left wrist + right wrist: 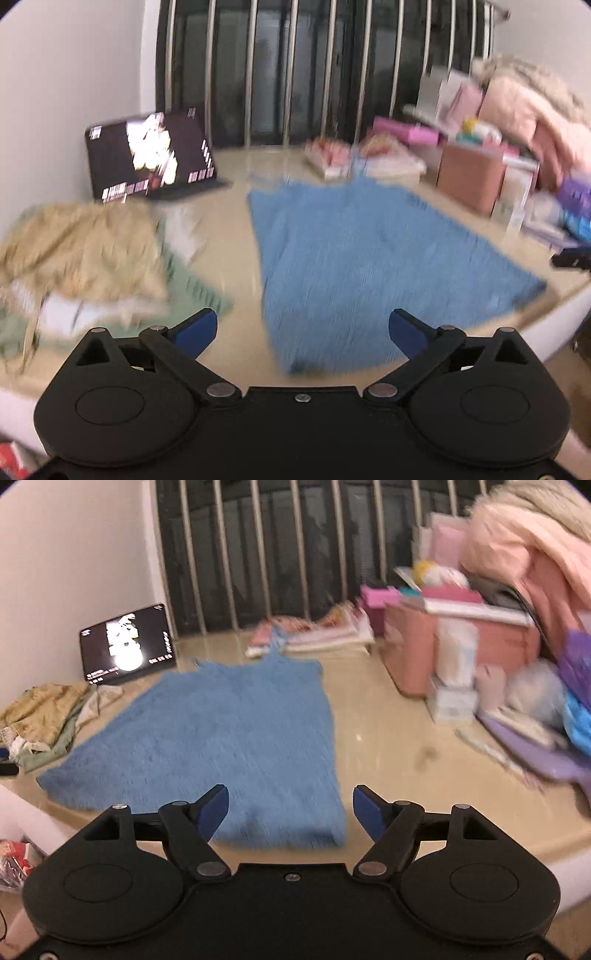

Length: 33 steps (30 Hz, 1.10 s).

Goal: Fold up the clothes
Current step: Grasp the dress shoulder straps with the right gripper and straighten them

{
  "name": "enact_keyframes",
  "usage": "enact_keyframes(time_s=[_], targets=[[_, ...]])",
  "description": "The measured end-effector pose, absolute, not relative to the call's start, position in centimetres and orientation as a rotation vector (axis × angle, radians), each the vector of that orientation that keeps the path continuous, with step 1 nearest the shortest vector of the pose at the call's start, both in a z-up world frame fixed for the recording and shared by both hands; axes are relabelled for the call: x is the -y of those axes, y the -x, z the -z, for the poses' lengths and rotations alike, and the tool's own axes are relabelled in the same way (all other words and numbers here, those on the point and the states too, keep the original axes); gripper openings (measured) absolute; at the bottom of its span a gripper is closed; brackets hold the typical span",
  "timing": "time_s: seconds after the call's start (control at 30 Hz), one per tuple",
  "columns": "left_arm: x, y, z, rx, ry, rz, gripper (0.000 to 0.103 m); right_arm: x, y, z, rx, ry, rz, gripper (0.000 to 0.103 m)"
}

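A blue knitted strap top [369, 258] lies spread flat on the beige table, its hem toward me and its straps at the far end; it also shows in the right wrist view [229, 734]. My left gripper [303, 332] is open and empty, held above the near left corner of the hem. My right gripper [291, 810] is open and empty, held above the near right corner of the hem. Both views are blurred by motion.
A heap of tan and green clothes [81, 258] lies at the left. A lit tablet [151, 155] leans at the back left. Books [321, 627], pink boxes [461, 646] and pink fluffy clothes [524, 561] crowd the back right. The table's front edge [480, 849] is close.
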<state>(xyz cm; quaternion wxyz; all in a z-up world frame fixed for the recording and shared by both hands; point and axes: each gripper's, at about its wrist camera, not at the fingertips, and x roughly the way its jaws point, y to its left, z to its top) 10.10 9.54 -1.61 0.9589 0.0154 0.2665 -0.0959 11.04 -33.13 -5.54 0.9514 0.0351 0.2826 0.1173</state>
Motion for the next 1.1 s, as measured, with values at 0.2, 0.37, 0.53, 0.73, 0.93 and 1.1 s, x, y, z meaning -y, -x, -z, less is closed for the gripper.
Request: enact_keyframes(time_s=[0.2, 0.37, 0.53, 0.73, 0.93, 1.1], targets=[[-5.9, -17.3, -1.4, -0.558, -0.126, 0.167, 0.1, 29.8, -16.3, 2.2, -0.534, 0.023, -0.317, 0.077], [-2.3, -25.2, -0.7, -0.626, -0.09, 0.192, 0.103, 26.8, -23.9, -2.0, -0.517, -0.007, -0.413, 0.078], [-0.6, -31.8, 3.5, -0.75, -0.046, 0.193, 0.103, 21.2, -33.5, -5.1, -0.589, 0.003, -0.454, 0.082], [-2.2, -34.8, 7.6, -0.853, -0.012, 0.22, 0.103, 12.7, -43.4, -4.0, -0.747, 0.097, -0.488, 0.085], [-2.5, -33.5, 9.2, -0.839, -0.14, 0.298, 0.103, 5.3, -51.4, -0.6, -0.844, 0.159, -0.509, 0.085], [-2.9, -33.0, 9.5, -0.814, -0.138, 0.327, 0.103, 0.9, -56.5, 3.5, -0.911, 0.207, -0.479, 0.084]])
